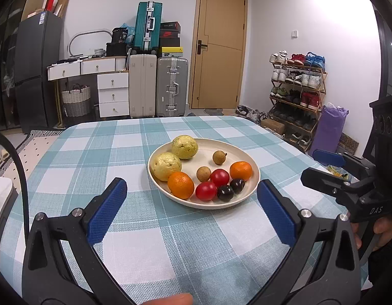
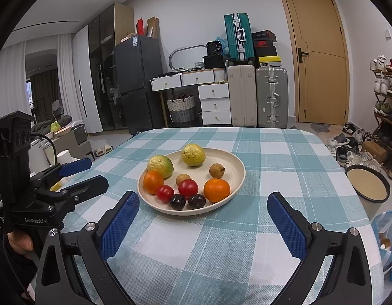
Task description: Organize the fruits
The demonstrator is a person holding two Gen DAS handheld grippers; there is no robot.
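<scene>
A cream plate (image 1: 246,198) (image 2: 234,162) sits mid-table on the checked cloth. It holds two yellow-green guavas (image 1: 185,147) (image 2: 193,154), two oranges (image 1: 181,184) (image 2: 216,190), two red tomatoes (image 1: 206,191) (image 2: 188,188), two dark plums (image 1: 225,193) (image 2: 177,201) and two brown longans (image 1: 219,157) (image 2: 216,170). My left gripper (image 1: 192,206) is open and empty, just short of the plate's near rim. My right gripper (image 2: 203,218) is open and empty, also just short of the plate. Each gripper shows at the edge of the other's view, the right one (image 1: 323,167) and the left one (image 2: 86,175).
The table (image 1: 150,228) (image 2: 221,249) has rounded far corners. A cream bowl with a dark rim (image 2: 368,183) stands off the table's right side. Suitcases, drawers, a fridge, a door and a shoe rack (image 1: 297,94) line the far walls.
</scene>
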